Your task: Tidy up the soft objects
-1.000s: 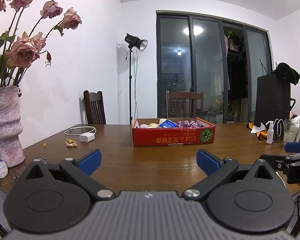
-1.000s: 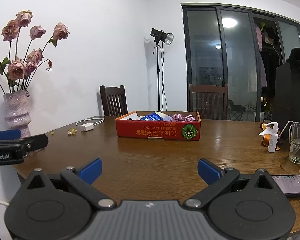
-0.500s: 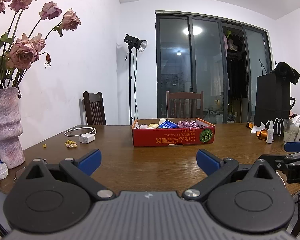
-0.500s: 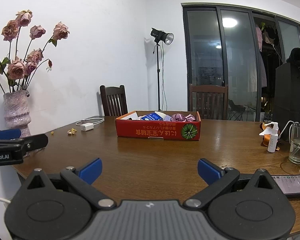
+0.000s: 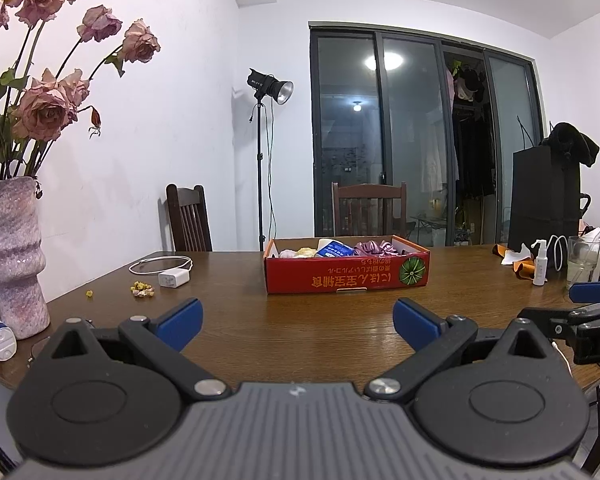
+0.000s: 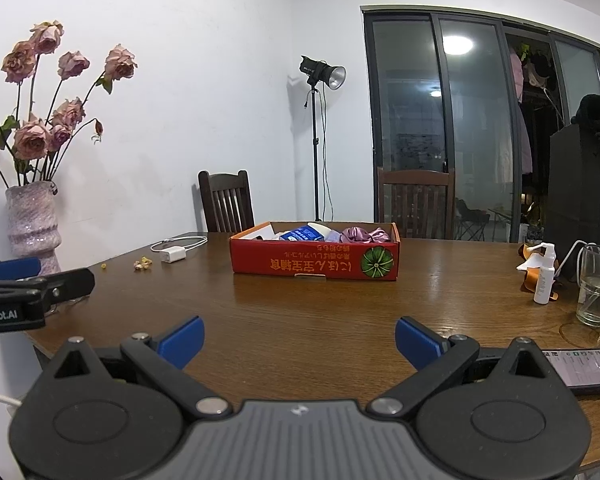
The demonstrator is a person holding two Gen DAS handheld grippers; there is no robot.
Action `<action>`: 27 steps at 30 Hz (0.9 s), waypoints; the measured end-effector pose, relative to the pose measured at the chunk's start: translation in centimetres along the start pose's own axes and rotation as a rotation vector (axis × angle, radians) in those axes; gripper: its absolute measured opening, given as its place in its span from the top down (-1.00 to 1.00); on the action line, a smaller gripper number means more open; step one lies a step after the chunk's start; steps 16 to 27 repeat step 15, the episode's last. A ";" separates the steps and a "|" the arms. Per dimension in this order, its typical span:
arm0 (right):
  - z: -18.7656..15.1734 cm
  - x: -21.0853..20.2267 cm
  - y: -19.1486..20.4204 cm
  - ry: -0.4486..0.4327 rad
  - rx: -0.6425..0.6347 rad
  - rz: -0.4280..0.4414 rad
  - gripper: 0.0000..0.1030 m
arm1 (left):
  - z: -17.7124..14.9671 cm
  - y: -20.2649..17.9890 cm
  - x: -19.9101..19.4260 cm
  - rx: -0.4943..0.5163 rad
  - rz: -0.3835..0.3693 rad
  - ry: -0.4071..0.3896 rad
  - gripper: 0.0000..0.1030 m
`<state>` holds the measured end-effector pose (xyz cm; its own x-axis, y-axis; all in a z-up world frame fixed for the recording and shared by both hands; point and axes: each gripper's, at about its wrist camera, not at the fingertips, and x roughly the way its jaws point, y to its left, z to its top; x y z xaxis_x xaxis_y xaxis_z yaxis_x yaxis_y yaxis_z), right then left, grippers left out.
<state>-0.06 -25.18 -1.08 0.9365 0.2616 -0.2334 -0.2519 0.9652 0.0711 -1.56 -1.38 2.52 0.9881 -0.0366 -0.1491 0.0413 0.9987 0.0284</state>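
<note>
The soft things, a purple scrunchie (image 6: 365, 235) and pale bundles (image 5: 296, 253) among them, are lying inside the red box (image 5: 346, 276), which is sitting mid-table. That fits either sorting about to start or sorting done; no soft item is showing on the wood around the box. Both grippers are hovering level, well short of the box, pointing at it: the left gripper (image 5: 298, 322) and right gripper (image 6: 299, 338) are each gaping wide, holding nothing.
</note>
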 end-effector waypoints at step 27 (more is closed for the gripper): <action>-0.2 0.1 0.0 0.004 0.001 0.000 -0.98 | 0.0 0.2 0.0 0.001 -0.005 -0.001 -1.00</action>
